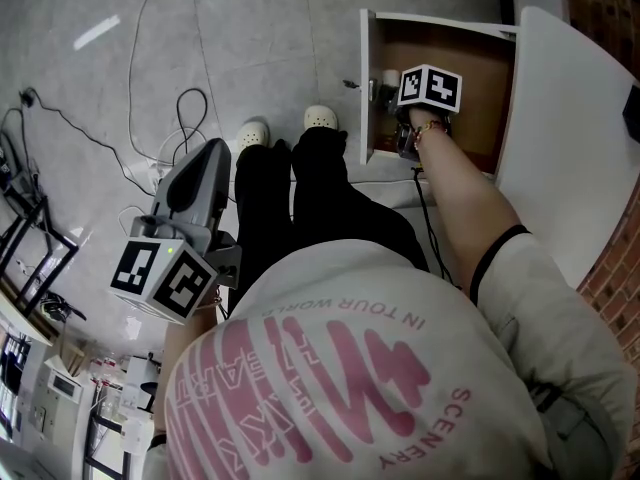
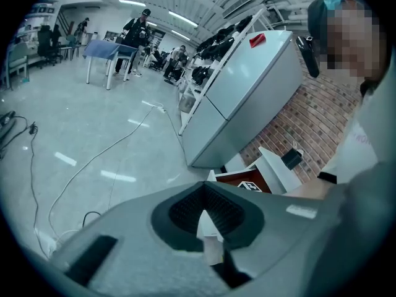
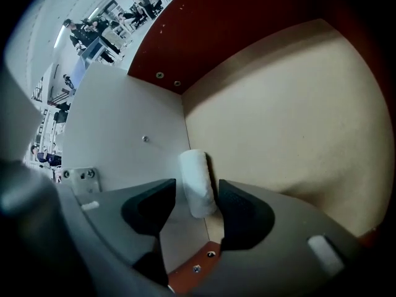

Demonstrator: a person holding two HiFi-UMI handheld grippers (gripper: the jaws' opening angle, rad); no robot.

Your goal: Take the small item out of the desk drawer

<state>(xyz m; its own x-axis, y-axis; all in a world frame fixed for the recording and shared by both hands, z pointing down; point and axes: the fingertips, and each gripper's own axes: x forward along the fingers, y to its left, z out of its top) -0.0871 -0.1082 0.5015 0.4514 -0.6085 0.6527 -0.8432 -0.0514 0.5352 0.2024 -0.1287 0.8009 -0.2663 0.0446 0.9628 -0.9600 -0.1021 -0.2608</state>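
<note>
Sweatshirt cloth [image 1: 370,368] in grey with pink print filled the near part of the head view. Beside it the left gripper [image 1: 205,158] hung over the grey floor [image 1: 250,28], its jaws together and holding nothing. Past the person's dark trouser legs and white shoes [image 1: 322,118], the desk drawer [image 1: 440,23] stood pulled out from under the white desk top [image 1: 570,128]. The right gripper [image 3: 193,197] pointed steeply down into it, jaws spread wide on either side of a small white roll [image 3: 198,181], with neither pad clearly pressing it. The roll lay on the drawer's tan bottom [image 3: 284,116], just beside the white side wall [image 3: 124,122].
</note>
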